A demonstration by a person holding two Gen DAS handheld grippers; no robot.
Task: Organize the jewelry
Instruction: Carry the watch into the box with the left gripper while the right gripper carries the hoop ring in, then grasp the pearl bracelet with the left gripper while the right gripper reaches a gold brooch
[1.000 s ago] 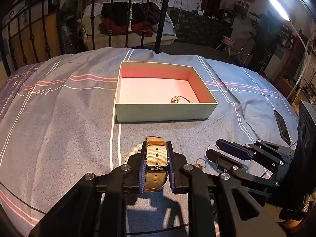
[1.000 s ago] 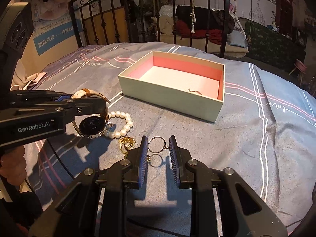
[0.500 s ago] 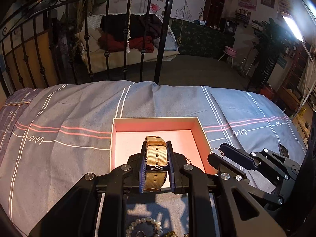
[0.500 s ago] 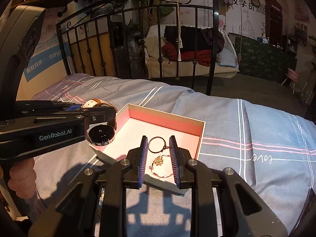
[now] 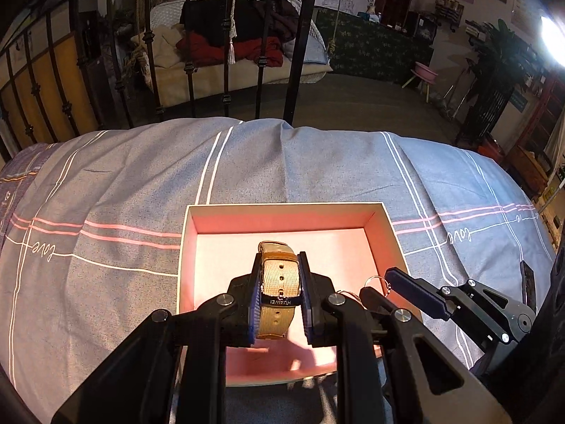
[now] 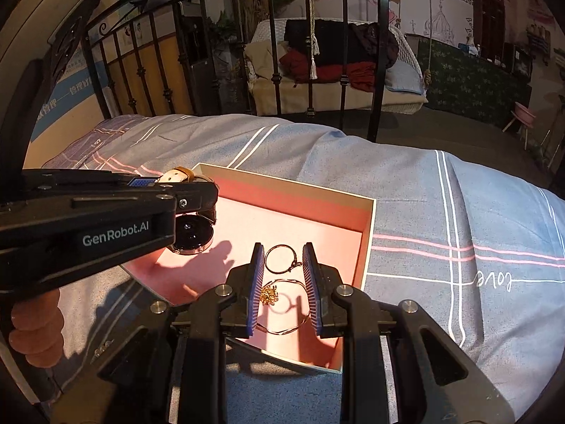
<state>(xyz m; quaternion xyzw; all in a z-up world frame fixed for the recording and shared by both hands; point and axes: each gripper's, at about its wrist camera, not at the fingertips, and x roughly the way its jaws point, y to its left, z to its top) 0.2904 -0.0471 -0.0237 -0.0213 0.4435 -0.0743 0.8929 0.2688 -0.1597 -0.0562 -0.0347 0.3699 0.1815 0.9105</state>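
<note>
The left gripper [image 5: 280, 295] pinches a tan-strapped watch [image 5: 278, 282] above the pink-lined box [image 5: 197, 265]; beside it the right gripper [image 6: 283, 275] clamps a thin ring [image 6: 280, 259] between its pads. Beneath both spreads a grey-blue striped bedsheet [image 5: 123, 183], and beyond them stand a black iron bedframe [image 5: 300, 42] and a dim, cluttered room. Both grippers reach forward over the box, tilted down. Below the right gripper a gold bracelet [image 6: 282, 304] lies on the box floor.
</note>
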